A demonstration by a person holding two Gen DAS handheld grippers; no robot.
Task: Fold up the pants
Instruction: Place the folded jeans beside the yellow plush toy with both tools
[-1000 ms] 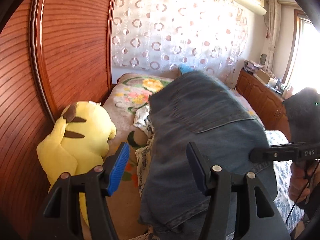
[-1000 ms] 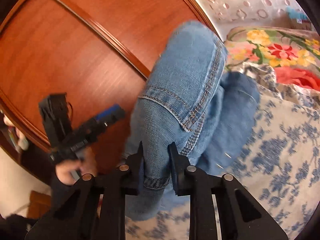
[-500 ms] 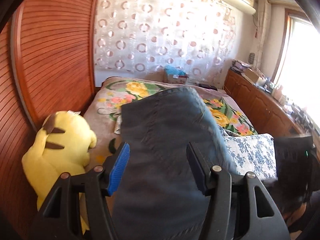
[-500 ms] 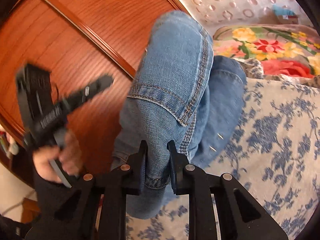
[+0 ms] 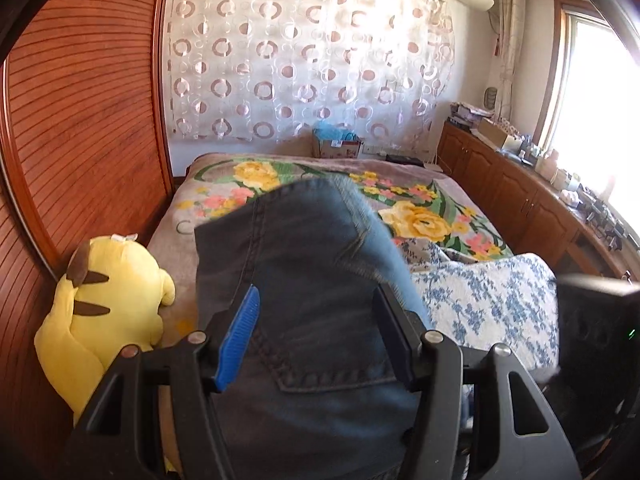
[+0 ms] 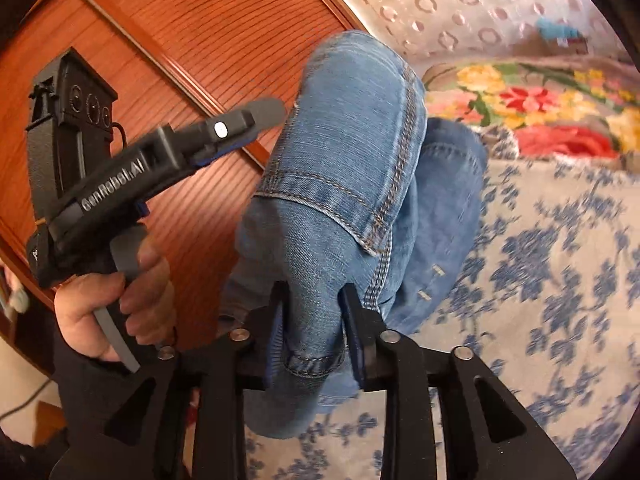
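Note:
The blue jeans (image 5: 312,260) rise bunched over the bed, a back pocket facing my left camera. My left gripper (image 5: 316,292) stands open, and the denim fills the gap between its fingers; I cannot tell whether the pads touch it. In the right wrist view the jeans (image 6: 352,140) run up and away from my right gripper (image 6: 313,292). Its jaws are opening, with a hemmed end of the denim between them that still touches both pads. My left gripper (image 6: 260,120), held by a hand (image 6: 104,304), points at the jeans' left edge.
A yellow plush toy (image 5: 108,292) sits against the wooden wardrobe (image 5: 80,120) on the left. The bed carries a floral blanket (image 5: 420,216) and a blue-flowered quilt (image 5: 488,296), which lies under the jeans. Wooden cabinets (image 5: 500,184) line the right wall.
My left gripper has swung to the right, and the jeans now fill the gap between its fingers. The right jaws have widened around the denim end. The left gripper has come closer to the jeans.

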